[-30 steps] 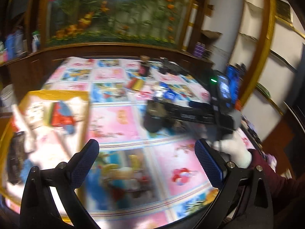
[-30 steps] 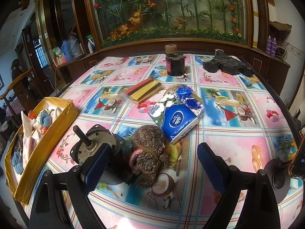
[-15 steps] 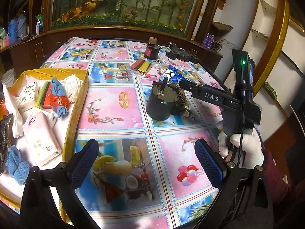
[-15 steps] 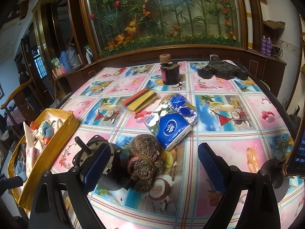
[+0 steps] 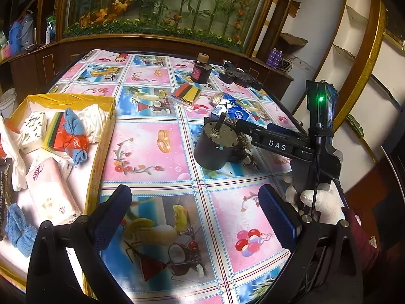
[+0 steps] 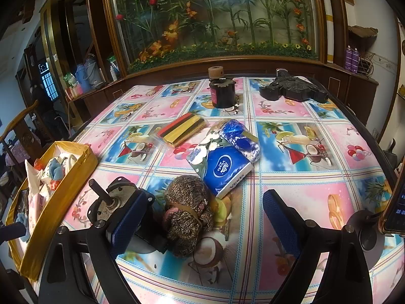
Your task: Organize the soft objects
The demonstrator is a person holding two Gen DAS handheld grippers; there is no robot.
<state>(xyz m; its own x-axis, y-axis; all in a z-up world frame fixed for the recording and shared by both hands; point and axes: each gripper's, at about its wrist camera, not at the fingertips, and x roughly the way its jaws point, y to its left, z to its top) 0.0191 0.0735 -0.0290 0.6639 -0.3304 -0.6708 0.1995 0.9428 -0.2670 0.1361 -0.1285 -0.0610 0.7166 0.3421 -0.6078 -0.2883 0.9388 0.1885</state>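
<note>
Right gripper [image 6: 200,217]: we held its jaws wide apart and empty, low over the patterned tablecloth [image 6: 303,177], with the brown knitted bundle [image 6: 188,210] lying between the two blue pads [image 6: 126,225]. The bundle sat nearer the left pad than the right. Pressed against that left pad's outer side stood a dark cylindrical motor [image 6: 108,202], its shaft pointing up and away; bundle and motor appeared to touch. Just beyond the bundle lay a blue tissue pack [image 6: 222,167], its near corner at the bundle's far edge, with a shiny blue packet [image 6: 240,139] resting on its far end.

Left gripper [image 5: 195,215]: equally wide open and holding nothing, it hovered over bare cloth near the yellow-rimmed box [image 5: 101,136], which already contained tissue packs, white cloth and blue knitwear.

Risks, as we judged them. Closing from this pose could catch the motor housing with the left pad, so that a hard object is dragged or tipped along with the soft one. The bundle, off-centre and loosely banded, might be pinched by one lobe only and sag or slip free on lifting. A deeper reach could also snag the tissue pack's corner.
</note>
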